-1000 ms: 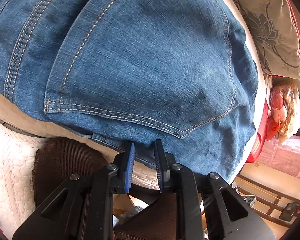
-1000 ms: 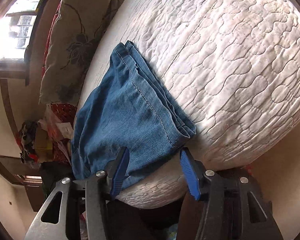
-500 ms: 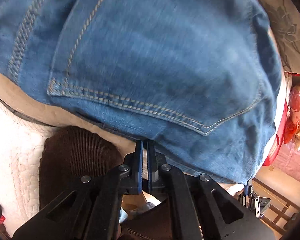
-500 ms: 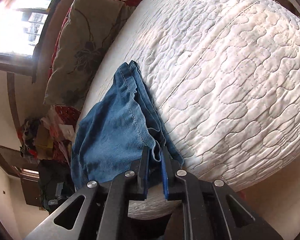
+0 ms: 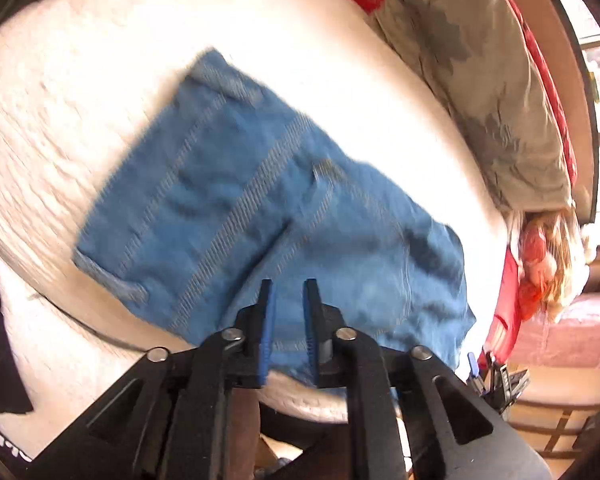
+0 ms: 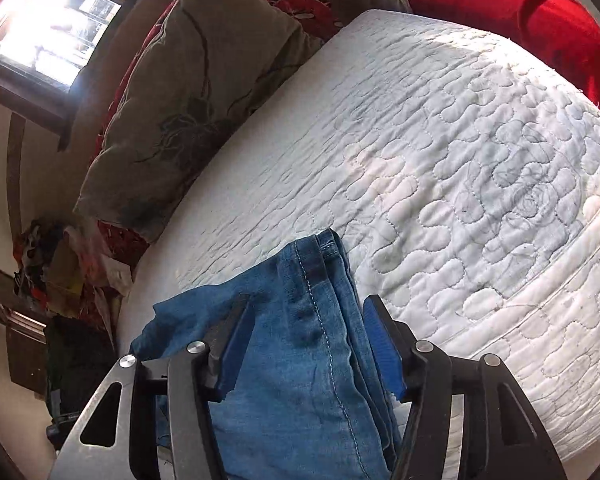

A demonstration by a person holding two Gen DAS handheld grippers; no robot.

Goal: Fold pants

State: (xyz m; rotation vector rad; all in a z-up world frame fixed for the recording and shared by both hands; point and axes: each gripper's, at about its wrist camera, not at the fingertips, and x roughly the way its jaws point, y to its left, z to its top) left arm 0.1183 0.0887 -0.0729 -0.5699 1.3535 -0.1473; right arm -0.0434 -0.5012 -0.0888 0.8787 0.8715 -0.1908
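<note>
The blue denim pants point(image 5: 268, 216) lie folded into a compact stack on the white quilted bed point(image 5: 60, 152). My left gripper point(image 5: 287, 292) is open and empty, its fingertips just above the stack's near edge. In the right wrist view the pants point(image 6: 300, 352) lie under and between the fingers of my right gripper point(image 6: 308, 312), which is open and wide apart over the cloth, not pinching it. The view from the left wrist is blurred by motion.
A grey flowered pillow point(image 6: 196, 92) and red bedding point(image 6: 540, 8) lie at the head of the bed. A doll point(image 5: 548, 260) and a pink cover point(image 5: 568, 332) are off the bed's right side. The bed edge point(image 5: 300, 400) runs just below the left gripper.
Both grippers were shut on the pants half a second ago and have opened. The pants have been laid over into a smaller stack, and the left gripper has drawn back from it.
</note>
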